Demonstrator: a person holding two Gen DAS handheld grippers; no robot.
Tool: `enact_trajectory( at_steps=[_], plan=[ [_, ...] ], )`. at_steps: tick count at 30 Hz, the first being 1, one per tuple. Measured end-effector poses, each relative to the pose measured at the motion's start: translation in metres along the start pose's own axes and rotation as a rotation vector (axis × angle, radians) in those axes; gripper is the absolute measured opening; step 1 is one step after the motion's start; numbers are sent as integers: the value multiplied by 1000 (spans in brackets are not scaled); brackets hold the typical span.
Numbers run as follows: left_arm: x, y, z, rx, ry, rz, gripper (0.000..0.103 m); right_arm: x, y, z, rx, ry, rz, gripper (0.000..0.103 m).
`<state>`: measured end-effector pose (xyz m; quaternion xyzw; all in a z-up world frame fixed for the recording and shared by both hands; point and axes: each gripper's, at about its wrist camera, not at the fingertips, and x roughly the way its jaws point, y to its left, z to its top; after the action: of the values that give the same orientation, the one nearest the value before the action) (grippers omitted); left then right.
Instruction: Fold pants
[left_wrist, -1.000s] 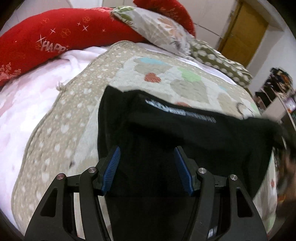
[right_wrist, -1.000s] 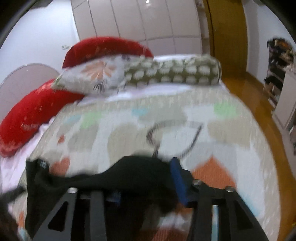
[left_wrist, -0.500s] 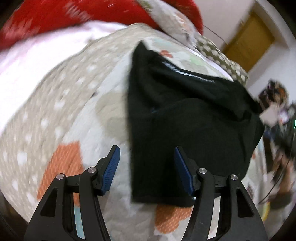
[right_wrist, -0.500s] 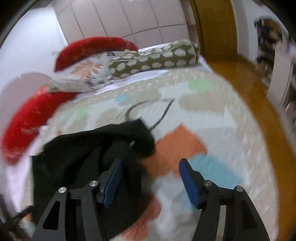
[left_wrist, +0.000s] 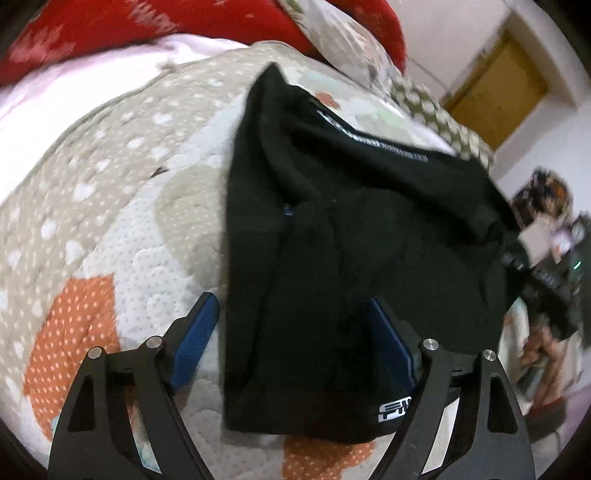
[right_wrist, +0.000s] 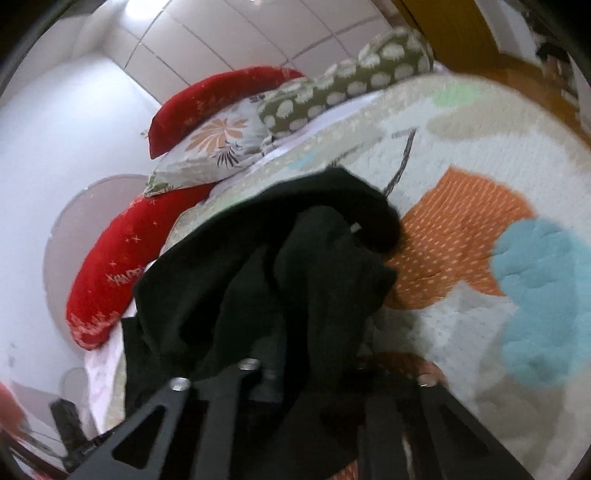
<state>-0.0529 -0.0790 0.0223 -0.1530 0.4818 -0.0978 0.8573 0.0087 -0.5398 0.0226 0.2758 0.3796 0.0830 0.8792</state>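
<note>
A bed (left_wrist: 110, 229) under a patchwork quilt is carrying the black pants (left_wrist: 343, 236), with red pillows (right_wrist: 110, 280) along its far side.

Your left gripper (left_wrist: 295, 347) is hovering over the pants' near edge, its fingers (left_wrist: 195, 339) having just spread apart, straddling the cloth without pressing it. Your right gripper (right_wrist: 306, 373) is sitting buried in bunched black cloth, its fingers having just snapped together on the pants.

Lettering on the pants and cushion

The black pants (left_wrist: 332, 240) carry a white printed logo patch near the hem and a white waistband line, both unreadable; the red cushion (right_wrist: 110, 280) shows partial "HAPP".
</note>
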Motion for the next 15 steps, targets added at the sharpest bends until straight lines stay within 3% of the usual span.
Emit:
enact_trajectory(
  at_steps=[1, 2, 4, 9, 12, 14, 15],
  plan=[
    [0, -7, 2, 28, 16, -23, 53, -9, 1, 0, -6, -18, -5, 4],
    [-1, -10, 3, 45, 35, -49, 38, -19, 5, 0, -11, -44, -8, 4],
    [-6, -12, 6, 52, 62, -110, 38, -45, 13, -1, -15, -90, 5, 3],
    [-44, 3, 21, 49, 3, -185, 38, -106, 44, -26, -73, -110, 36, 3],
    [-66, 21, 28, 34, -45, -153, 38, -136, 56, -61, -71, -78, 99, 3],
    [-67, 33, 27, 28, -46, -115, 38, -143, 58, -93, -88, -12, 62, 3],
    [-64, 42, 25, 7, -31, -101, 38, -141, 52, -109, -81, 35, -6, 4]
  ],
)
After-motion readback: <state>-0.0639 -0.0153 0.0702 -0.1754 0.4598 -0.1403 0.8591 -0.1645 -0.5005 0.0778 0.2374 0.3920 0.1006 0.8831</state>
